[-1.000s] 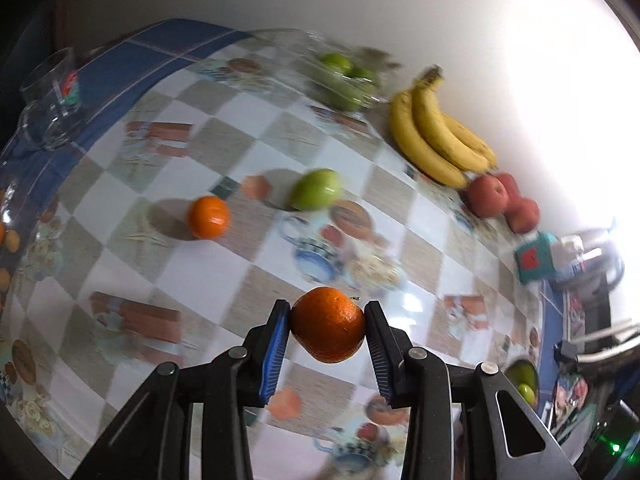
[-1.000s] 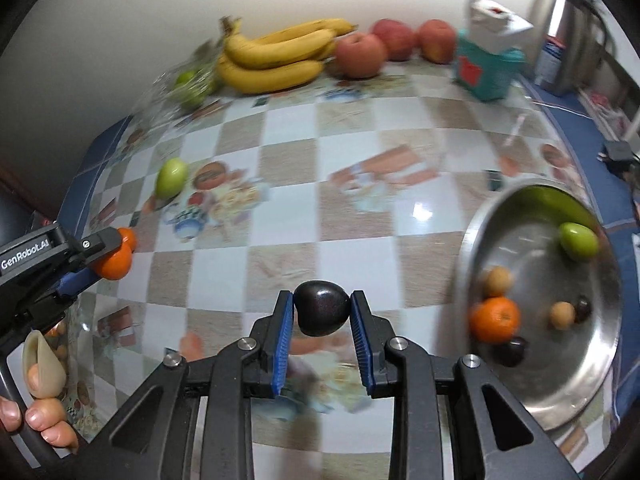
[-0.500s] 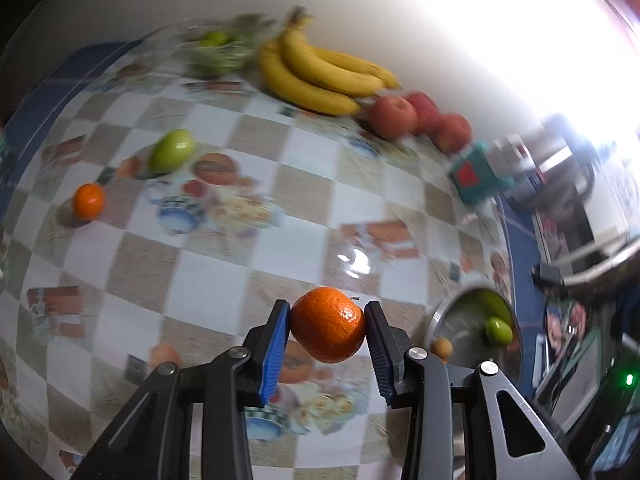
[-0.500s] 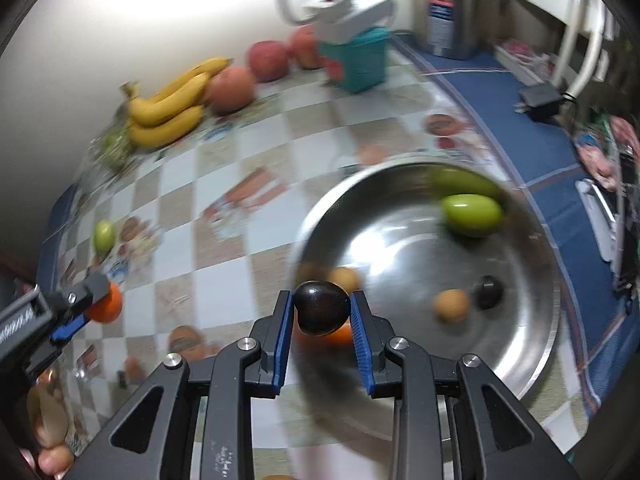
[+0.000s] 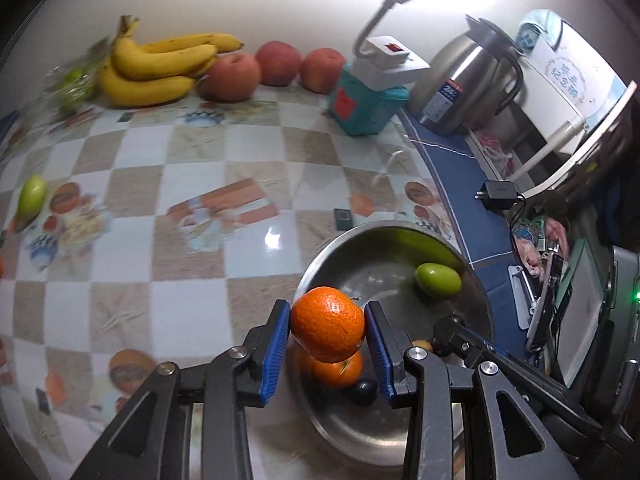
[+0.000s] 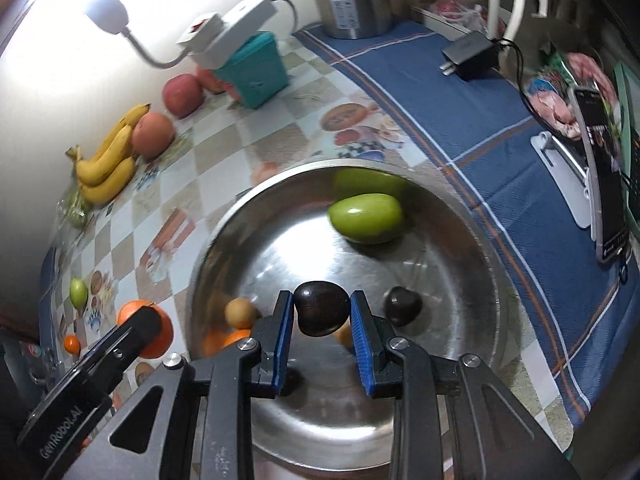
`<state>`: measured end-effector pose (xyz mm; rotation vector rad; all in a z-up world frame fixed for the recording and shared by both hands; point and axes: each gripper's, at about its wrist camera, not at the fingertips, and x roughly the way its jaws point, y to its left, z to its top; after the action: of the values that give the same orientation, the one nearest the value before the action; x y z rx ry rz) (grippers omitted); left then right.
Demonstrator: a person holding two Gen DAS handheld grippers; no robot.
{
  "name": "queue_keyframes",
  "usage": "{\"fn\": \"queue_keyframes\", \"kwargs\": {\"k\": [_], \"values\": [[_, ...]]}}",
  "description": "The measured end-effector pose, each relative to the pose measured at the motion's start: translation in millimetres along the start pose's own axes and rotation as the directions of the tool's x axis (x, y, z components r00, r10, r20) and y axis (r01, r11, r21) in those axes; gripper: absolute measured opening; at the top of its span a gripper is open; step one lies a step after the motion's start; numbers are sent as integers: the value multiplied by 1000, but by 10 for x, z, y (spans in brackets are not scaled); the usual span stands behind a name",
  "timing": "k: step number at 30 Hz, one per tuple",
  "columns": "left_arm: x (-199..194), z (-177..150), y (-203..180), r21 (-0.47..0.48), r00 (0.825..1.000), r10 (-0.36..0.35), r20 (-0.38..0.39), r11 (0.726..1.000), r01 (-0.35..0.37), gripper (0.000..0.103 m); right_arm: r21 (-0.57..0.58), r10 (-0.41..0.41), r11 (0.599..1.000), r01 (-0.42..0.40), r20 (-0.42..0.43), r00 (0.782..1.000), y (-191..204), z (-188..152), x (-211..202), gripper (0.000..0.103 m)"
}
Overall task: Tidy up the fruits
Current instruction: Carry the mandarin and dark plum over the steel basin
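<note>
We see left tongs clamped on a round orange mandarin, over the round steel bowl's left rim; right tongs grip a dark glossy plum above bowl centre.

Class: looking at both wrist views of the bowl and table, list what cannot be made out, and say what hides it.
- Orange fruit in the bowl: right view, half hidden by the right gripper.
- Bagged greens: left view, blurred.
- Tablecloth print: left view, blurred.
- Kettle label: right view, too small to read.
</note>
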<state>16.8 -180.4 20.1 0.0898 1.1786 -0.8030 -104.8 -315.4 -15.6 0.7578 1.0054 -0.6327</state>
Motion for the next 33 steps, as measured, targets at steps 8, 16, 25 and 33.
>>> {"fn": "queue_keyframes", "kwargs": {"k": [8, 16, 25, 33], "values": [[369, 54, -46, 25, 999, -31, -32, 999, 32, 41, 23, 20, 1000, -19, -8, 1000, -121, 85, 72, 30], [592, 97, -134, 43, 998, -30, -55, 999, 33, 41, 25, 17, 1000, -17, -14, 1000, -127, 137, 128, 30], [731, 112, -159, 44, 997, -45, -69, 998, 48, 41, 28, 17, 999, -16, -23, 1000, -132, 161, 224, 30], [686, 152, -2, 7, 998, -31, -55, 999, 31, 41, 25, 46, 999, -45, -28, 999, -56, 156, 304, 30]]}}
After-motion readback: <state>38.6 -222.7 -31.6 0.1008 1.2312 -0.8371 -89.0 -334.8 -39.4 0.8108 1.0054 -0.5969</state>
